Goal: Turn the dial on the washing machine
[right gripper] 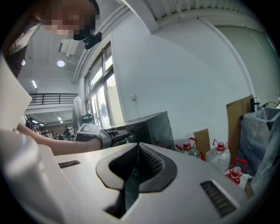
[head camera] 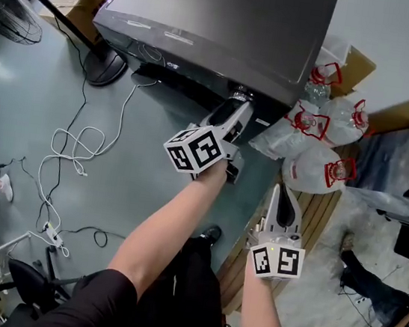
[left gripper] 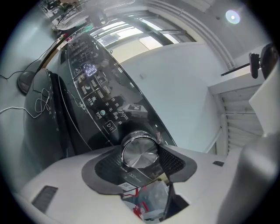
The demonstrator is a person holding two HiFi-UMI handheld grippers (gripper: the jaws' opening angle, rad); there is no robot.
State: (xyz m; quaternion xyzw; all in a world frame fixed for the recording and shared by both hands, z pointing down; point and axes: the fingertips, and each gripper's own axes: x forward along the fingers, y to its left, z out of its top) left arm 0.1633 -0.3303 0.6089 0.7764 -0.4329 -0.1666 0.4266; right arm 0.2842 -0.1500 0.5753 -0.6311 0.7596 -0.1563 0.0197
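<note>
Left gripper (left gripper: 141,155) clamps round, brushed-silver dial (left gripper: 139,149) (on glossy black panel (left gripper: 74,83)).

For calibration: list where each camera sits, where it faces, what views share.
Head view: on the head, steeply down on the washing machine; left gripper, right gripper, forearms.
Left gripper view: on that gripper, facing the panel; jaws clamp the dial.
Right gripper view: on its gripper, toward the machine; shut jaws, left forearm.
All share the machine.
</note>
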